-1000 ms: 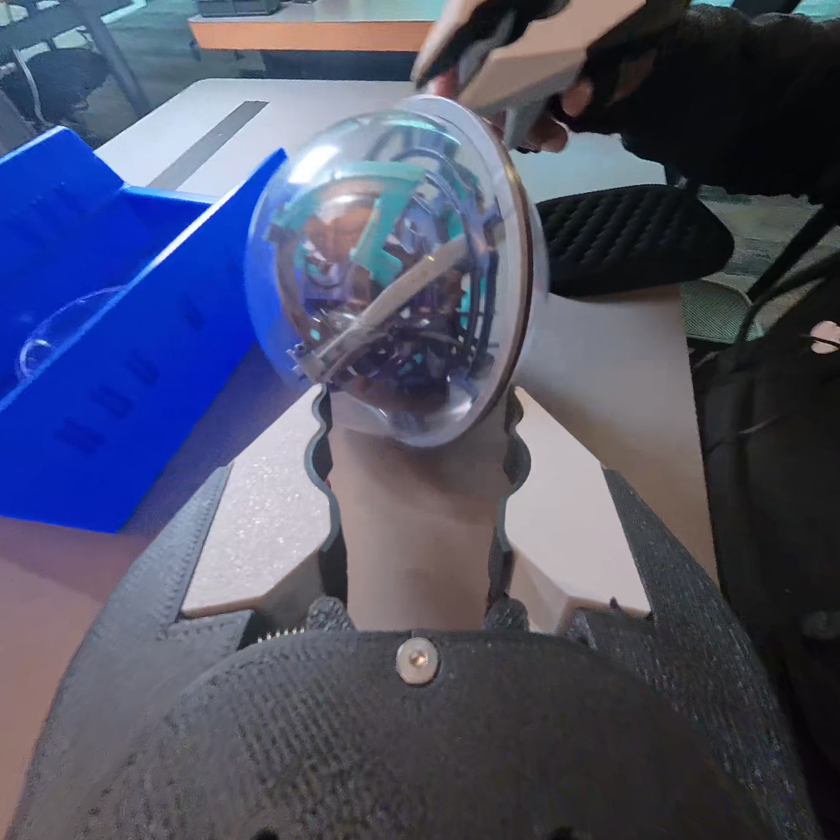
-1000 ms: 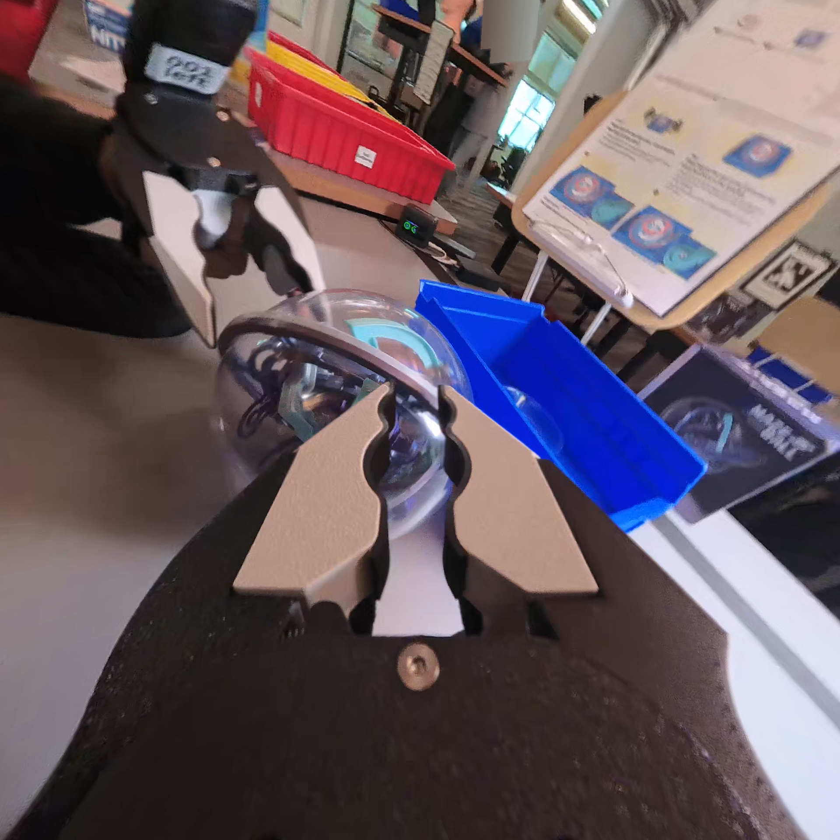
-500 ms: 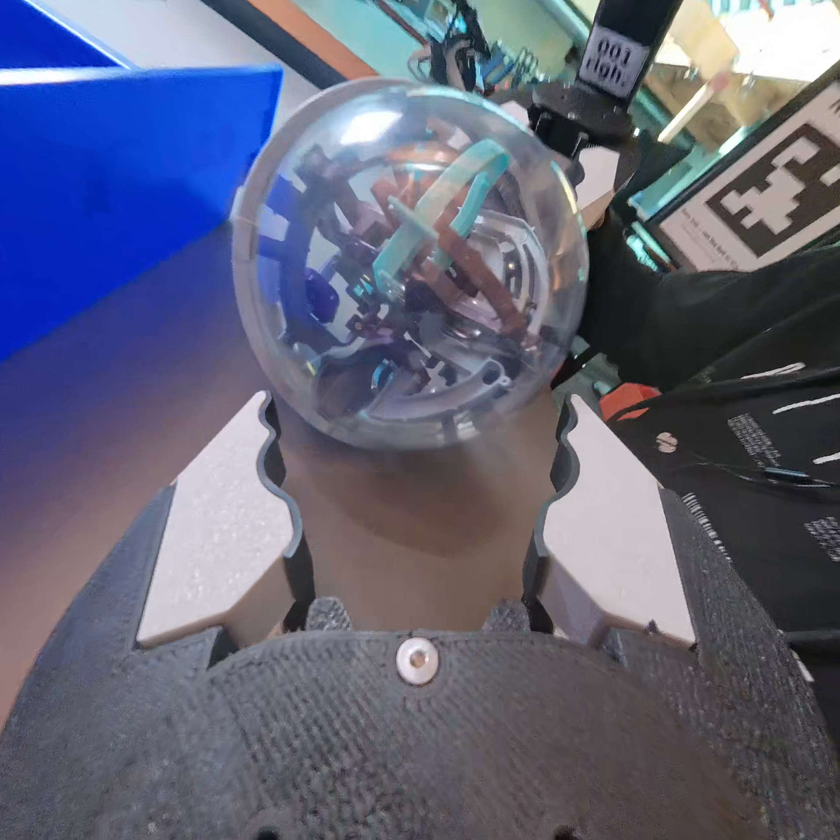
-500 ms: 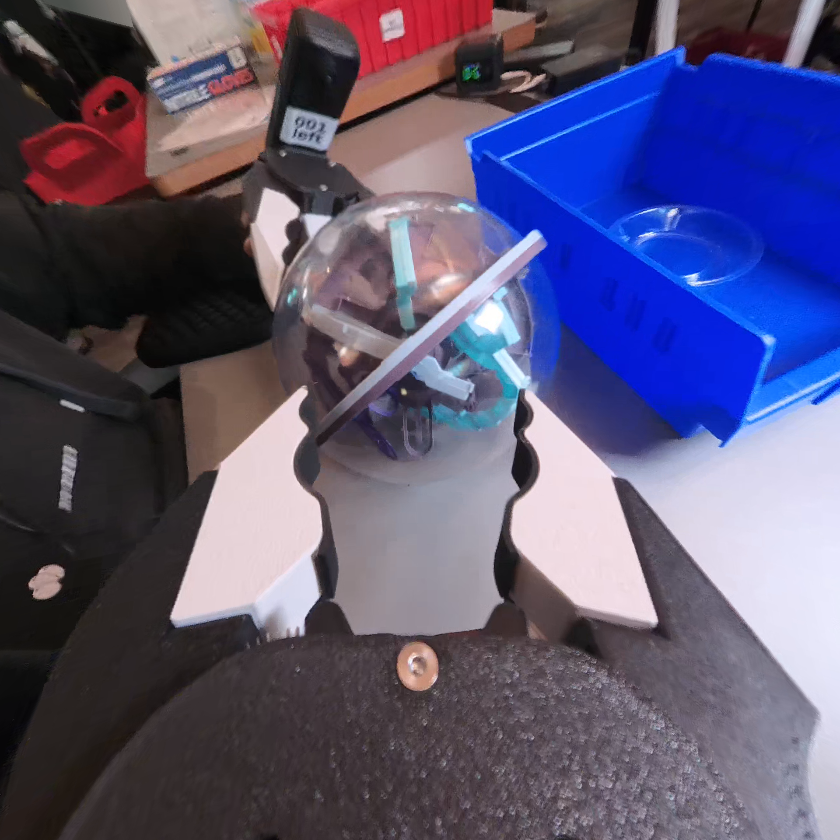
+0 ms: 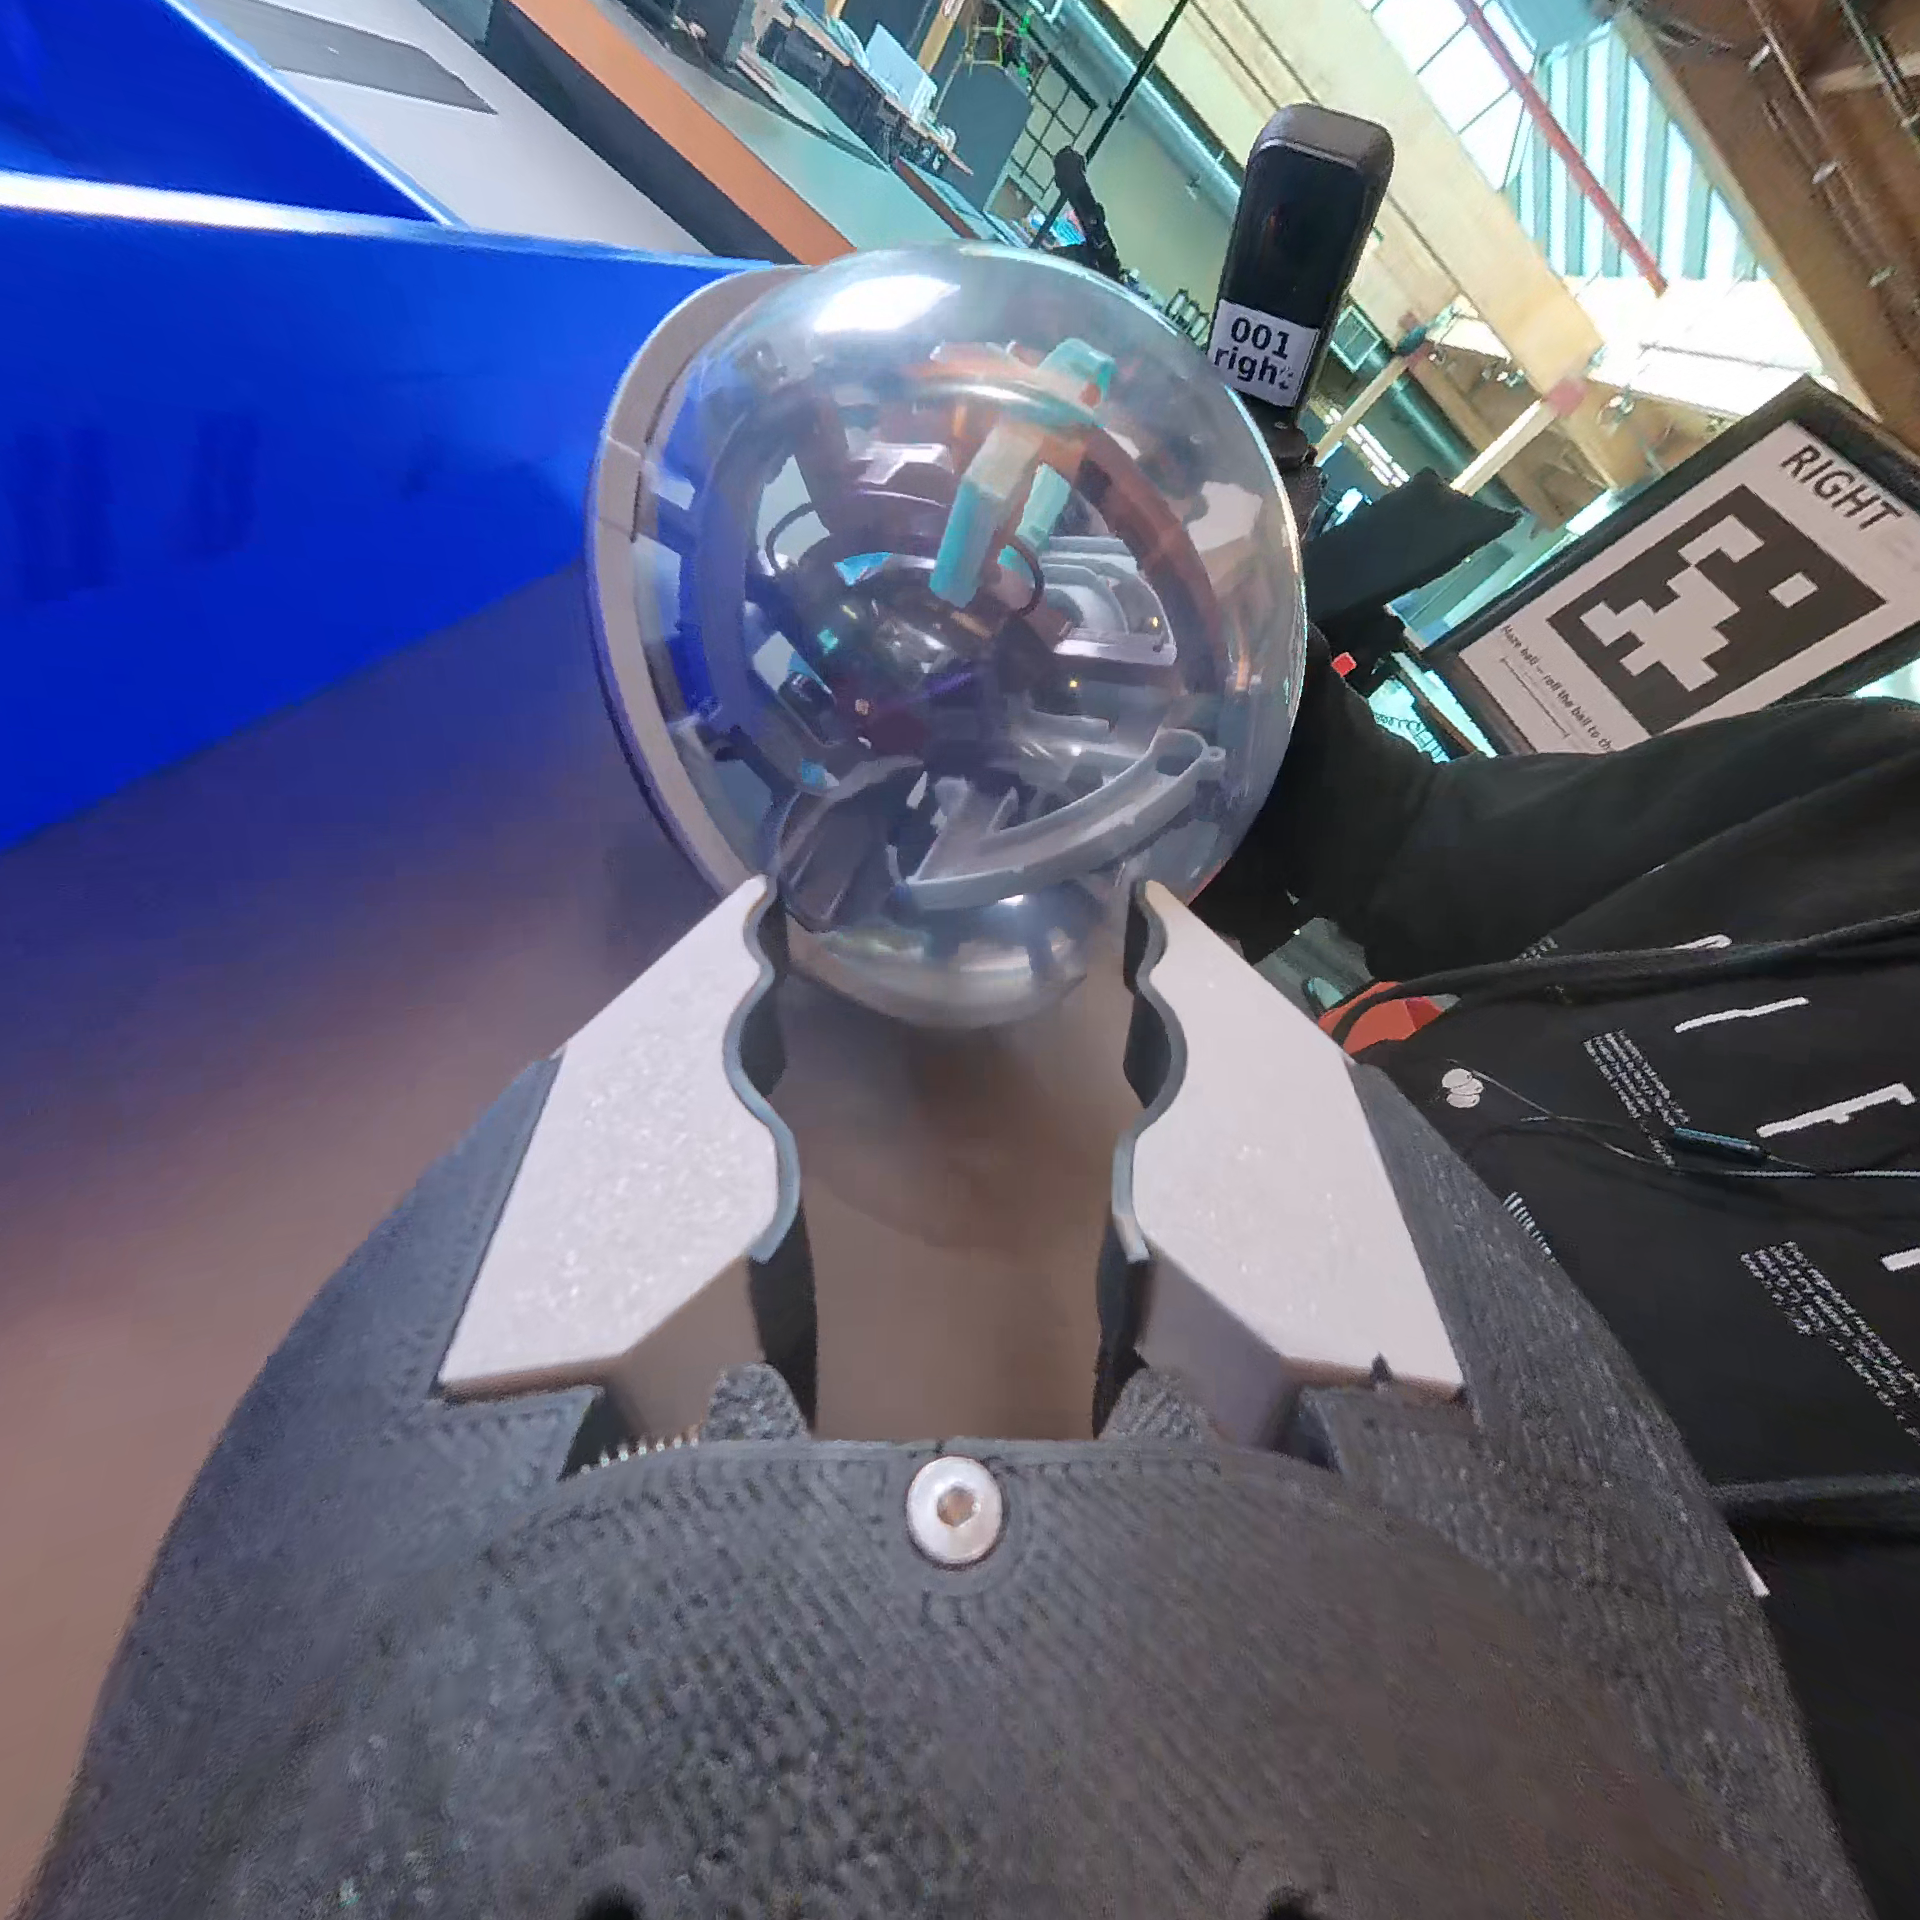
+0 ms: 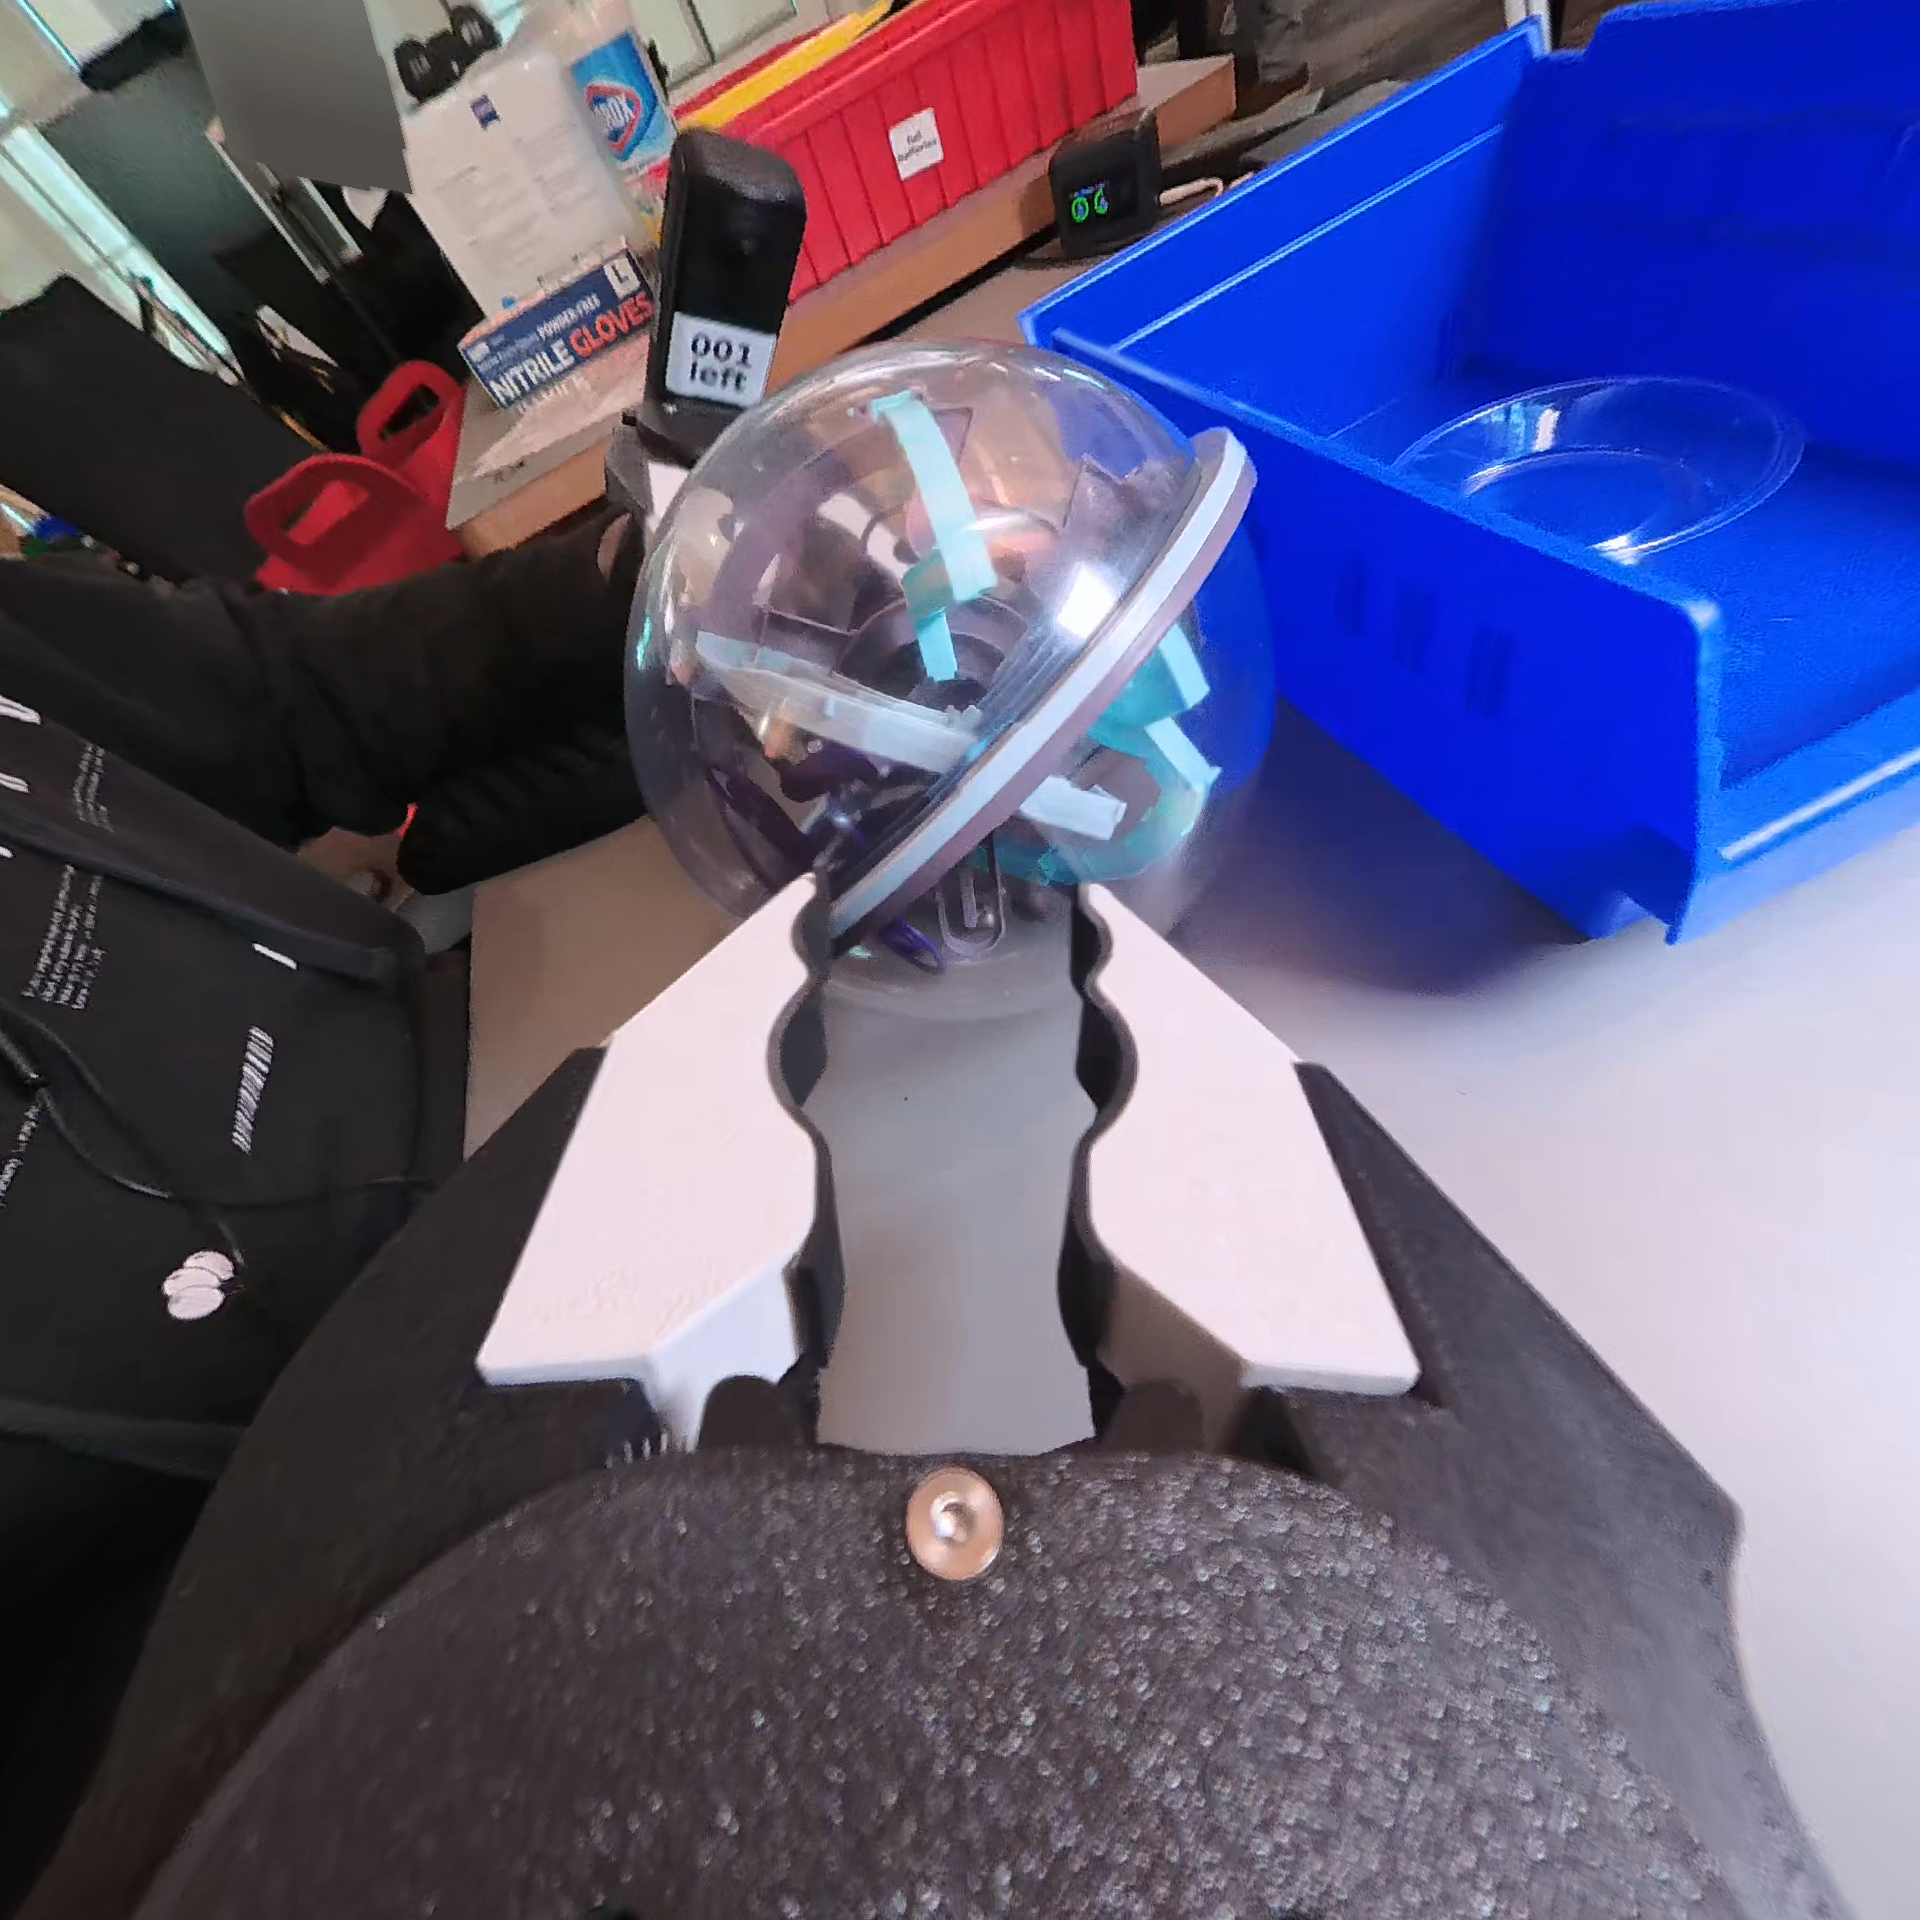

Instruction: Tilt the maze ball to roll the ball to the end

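The maze ball (image 5: 935, 582) is a clear sphere with teal, brown and grey tracks inside and a grey seam ring. It sits between both grippers, just above the table. My left gripper (image 5: 956, 904) has its fingertips closed against the ball's lower sides. In the right wrist view the ball (image 6: 935, 665) is tilted, with its seam ring running diagonally. My right gripper (image 6: 945, 914) is closed on its underside from the opposite side. Each gripper's camera post shows behind the ball in the other's view. I cannot make out the small ball inside.
A blue bin (image 6: 1558, 623) stands on the white table (image 6: 1558, 1195) close to the ball and holds a clear plastic dome (image 6: 1600, 468). It fills the left of the left wrist view (image 5: 260, 468). The person's black sleeves (image 6: 364, 675) and a chair lie along the table's edge.
Both grippers have narrowed from wide open onto the ball's lower part. The ball has turned, and its seam ring now lies at a different angle. Both cameras have swung round.
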A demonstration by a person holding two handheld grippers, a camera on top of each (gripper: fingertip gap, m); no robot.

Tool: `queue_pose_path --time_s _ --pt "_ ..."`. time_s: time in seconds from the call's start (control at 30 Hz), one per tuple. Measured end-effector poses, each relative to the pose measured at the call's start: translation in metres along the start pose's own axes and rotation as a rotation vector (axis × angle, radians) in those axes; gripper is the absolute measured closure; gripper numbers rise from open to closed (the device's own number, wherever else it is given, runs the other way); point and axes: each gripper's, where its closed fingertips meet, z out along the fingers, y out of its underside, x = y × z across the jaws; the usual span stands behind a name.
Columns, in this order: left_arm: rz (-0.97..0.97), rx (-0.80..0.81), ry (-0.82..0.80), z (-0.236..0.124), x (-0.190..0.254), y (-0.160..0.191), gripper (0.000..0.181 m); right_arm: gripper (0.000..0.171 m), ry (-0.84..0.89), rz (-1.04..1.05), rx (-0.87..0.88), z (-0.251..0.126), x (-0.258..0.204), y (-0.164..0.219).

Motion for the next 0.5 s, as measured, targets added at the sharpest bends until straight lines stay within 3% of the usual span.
queue_pose_path --time_s 0.1,0.5 --pt "-0.023 0.007 -0.002 -0.003 -0.003 0.000 0.140 0.158 0.000 0.049 0.043 -0.003 0.009 -0.006" --pt "-0.029 -0.038 -0.013 0.000 -0.005 0.009 0.169 0.162 -0.065 0.156 0.073 -0.004 0.019 -0.003"
